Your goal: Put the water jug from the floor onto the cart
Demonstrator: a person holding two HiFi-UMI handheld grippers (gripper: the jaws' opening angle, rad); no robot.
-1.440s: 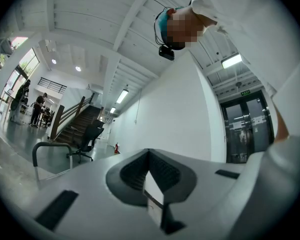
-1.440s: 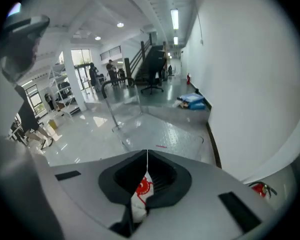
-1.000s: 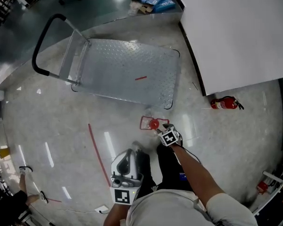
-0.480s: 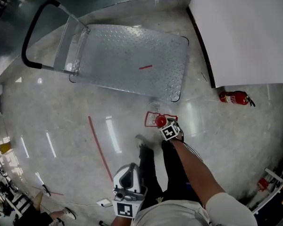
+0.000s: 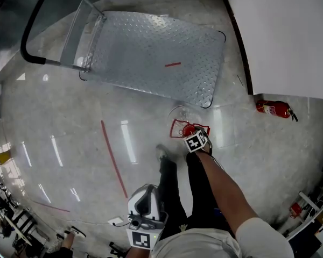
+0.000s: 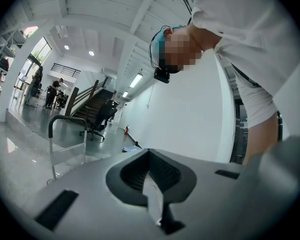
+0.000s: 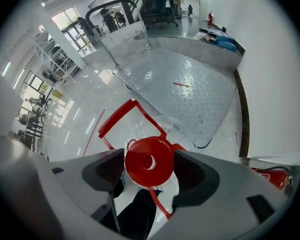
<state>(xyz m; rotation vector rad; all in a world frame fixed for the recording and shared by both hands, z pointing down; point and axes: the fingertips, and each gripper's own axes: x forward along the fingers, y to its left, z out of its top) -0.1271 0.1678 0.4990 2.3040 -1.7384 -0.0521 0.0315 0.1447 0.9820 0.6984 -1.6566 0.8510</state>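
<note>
The water jug (image 5: 181, 127) is clear with a red cap (image 7: 149, 162) and a red frame handle (image 7: 121, 118). It stands on the floor just in front of the cart's near corner. My right gripper (image 5: 192, 136) points steeply down over it. In the right gripper view its jaws (image 7: 150, 159) are opening, and the cap sits between them without being clamped. My left gripper (image 5: 144, 211) hangs low by my body, away from the jug. It is shut with nothing in it (image 6: 149, 156). The cart (image 5: 151, 58) is a bare metal platform with a black push handle (image 5: 35, 26).
A red fire extinguisher (image 5: 274, 109) lies on the floor by a large white block (image 5: 290, 31) to the right. A red tape line (image 5: 113, 157) runs along the floor on the left. My legs and shoes (image 5: 172, 176) stand just behind the jug. Blue boxes (image 7: 220, 39) lie beyond the cart.
My right gripper has sunk onto the jug's cap. The left gripper has dropped lower and nearer my body. The jug and cart have not moved.
</note>
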